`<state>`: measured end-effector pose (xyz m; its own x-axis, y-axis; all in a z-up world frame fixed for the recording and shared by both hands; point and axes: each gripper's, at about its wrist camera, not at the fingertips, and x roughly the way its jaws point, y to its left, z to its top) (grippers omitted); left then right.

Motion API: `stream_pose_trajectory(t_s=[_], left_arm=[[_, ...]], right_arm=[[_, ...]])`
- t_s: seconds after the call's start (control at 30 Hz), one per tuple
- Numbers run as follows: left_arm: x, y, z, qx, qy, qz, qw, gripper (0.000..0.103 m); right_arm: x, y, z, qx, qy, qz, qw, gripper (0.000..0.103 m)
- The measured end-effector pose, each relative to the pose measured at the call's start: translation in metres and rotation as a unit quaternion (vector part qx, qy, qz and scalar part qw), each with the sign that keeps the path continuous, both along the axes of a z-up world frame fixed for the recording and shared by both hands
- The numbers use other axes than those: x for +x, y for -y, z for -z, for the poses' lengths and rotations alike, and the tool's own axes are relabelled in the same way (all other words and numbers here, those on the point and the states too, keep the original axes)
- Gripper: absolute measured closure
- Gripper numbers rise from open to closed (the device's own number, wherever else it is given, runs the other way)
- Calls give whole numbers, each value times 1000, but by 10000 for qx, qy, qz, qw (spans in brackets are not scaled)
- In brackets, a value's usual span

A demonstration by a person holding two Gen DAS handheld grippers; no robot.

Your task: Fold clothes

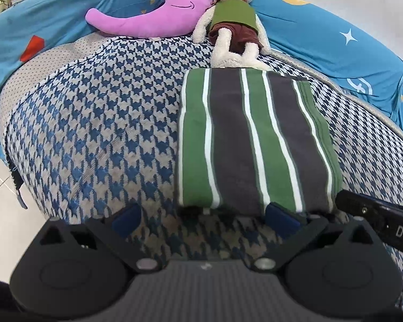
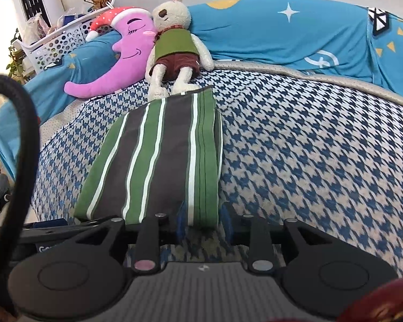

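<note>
1. Left gripper (image 1: 205, 218) sits at the near edge of the folded striped garment (image 1: 252, 139), its two blue-padded fingers (image 1: 126, 218) spread wide and holding nothing; the right-hand pad lies against the garment's near hem, the left-hand pad rests over the bare bedspread.
2. Right gripper (image 2: 204, 224) has its blue pads close together on either side of the garment's near right corner (image 2: 201, 209), the jaws narrowed onto the stacked fabric layers there, so it appears to grip the cloth.
3. The garment is a folded rectangle with broad green and dark grey bands divided by thin white stripes running lengthwise away from both cameras.
4. Its surface lies flat and smooth; along the right side, in the right wrist view, several stacked layer edges show as a thick fold.
5. It rests on a blue-and-white houndstooth bedspread (image 1: 94, 123), with its far end touching the feet of a cream plush rabbit (image 1: 232, 18) in a green vest and maroon shorts.
6. Beside the rabbit lies a pink moon-shaped pillow (image 1: 153, 13), and behind both runs a blue quilt (image 2: 268, 32) printed with stars.
7. A white perforated basket (image 2: 59, 43) stands beyond the bed at the upper left of the right wrist view.
8. The right gripper's black body enters the left wrist view just beside the garment's near right corner.
</note>
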<state>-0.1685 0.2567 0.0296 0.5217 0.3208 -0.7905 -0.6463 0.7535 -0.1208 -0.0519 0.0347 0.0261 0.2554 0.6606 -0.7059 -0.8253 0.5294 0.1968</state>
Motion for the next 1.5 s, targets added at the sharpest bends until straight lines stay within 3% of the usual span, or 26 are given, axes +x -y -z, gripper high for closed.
stream_pose_trajectory(t_s=[0.67, 1.5], left_arm=[[-12, 38, -24, 235, -210, -47, 9995, 0], [-24, 69, -36, 388, -418, -171, 9982, 0]], right_arm=[[-18, 29, -28, -433, 381, -16, 9983, 39], [-18, 47, -37, -534, 418, 9, 9977, 33]])
